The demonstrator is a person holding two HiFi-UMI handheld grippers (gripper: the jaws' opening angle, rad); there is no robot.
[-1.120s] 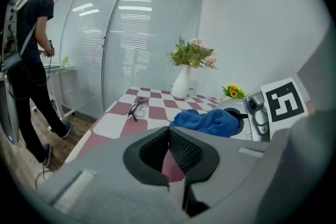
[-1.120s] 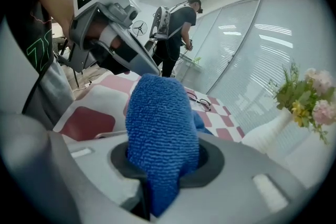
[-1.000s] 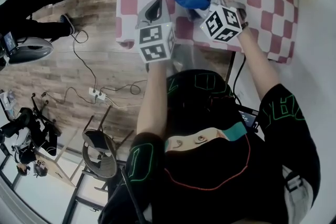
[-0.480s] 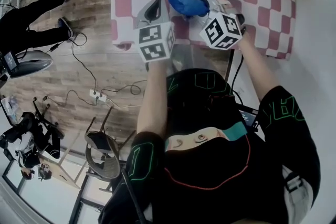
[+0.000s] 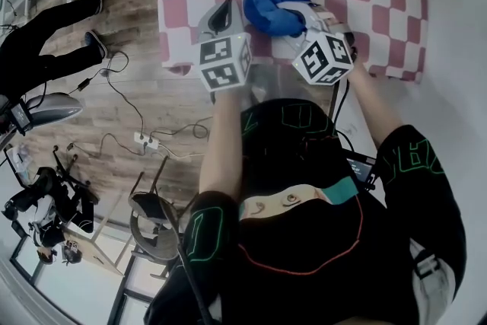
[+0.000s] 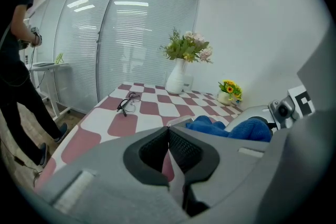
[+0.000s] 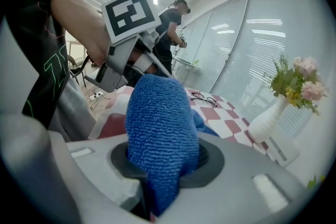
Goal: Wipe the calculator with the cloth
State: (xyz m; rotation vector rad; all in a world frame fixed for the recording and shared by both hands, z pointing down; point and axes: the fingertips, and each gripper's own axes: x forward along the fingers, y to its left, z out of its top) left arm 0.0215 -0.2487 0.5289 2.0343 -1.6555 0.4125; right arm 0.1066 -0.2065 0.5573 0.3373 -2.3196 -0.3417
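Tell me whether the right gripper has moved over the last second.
Yes. The right gripper, shut on the blue cloth, has drawn back toward the person: its marker cube now overlaps the near edge of the checked tablecloth.

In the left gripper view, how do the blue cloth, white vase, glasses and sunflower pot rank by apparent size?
1. blue cloth, though nearest the camera.
2. white vase.
3. glasses and sunflower pot: look alike.
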